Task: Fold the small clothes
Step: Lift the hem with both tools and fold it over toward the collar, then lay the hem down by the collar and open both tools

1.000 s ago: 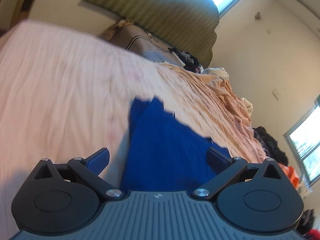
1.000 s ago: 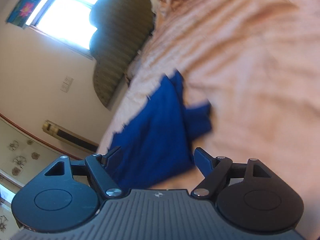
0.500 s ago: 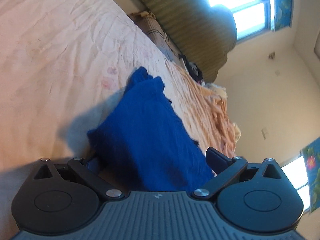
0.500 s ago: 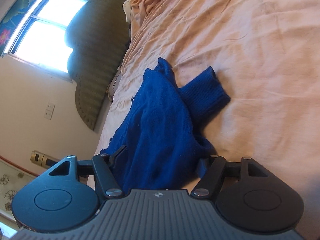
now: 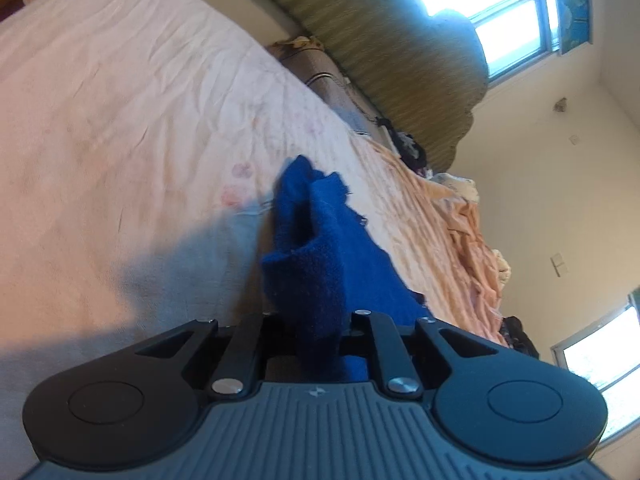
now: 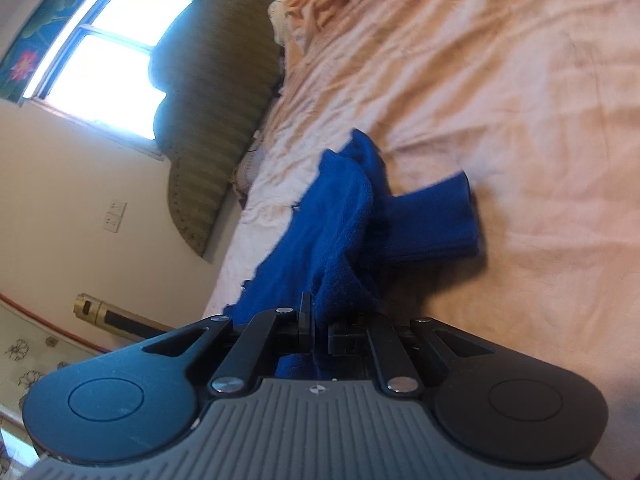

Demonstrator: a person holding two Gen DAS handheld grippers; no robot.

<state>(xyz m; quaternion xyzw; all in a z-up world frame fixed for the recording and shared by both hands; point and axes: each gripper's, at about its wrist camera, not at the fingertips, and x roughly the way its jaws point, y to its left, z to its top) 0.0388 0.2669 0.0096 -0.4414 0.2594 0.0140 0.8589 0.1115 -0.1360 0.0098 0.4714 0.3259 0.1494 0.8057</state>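
A small blue knitted garment [image 5: 320,256] lies bunched on the pale pink bed sheet [image 5: 120,120]. My left gripper [image 5: 318,332] is shut on its near edge, the cloth rising out of the closed jaws. In the right wrist view the same blue garment [image 6: 344,232] stretches away from my right gripper [image 6: 320,328], which is also shut on a fold of it. One ribbed sleeve [image 6: 436,216] sticks out to the right, flat on the sheet. The fingertips of both grippers are buried in the fabric.
A green padded headboard [image 5: 400,52] and a grey pillow [image 5: 332,88] stand at the far end of the bed. A crumpled peach blanket [image 5: 468,248] and dark clothes [image 5: 404,144] lie along the right side. Windows and walls surround the bed.
Both grippers were open around the garment one second ago; they have since closed on its near edge. The cloth is now gathered and lifted into folds.
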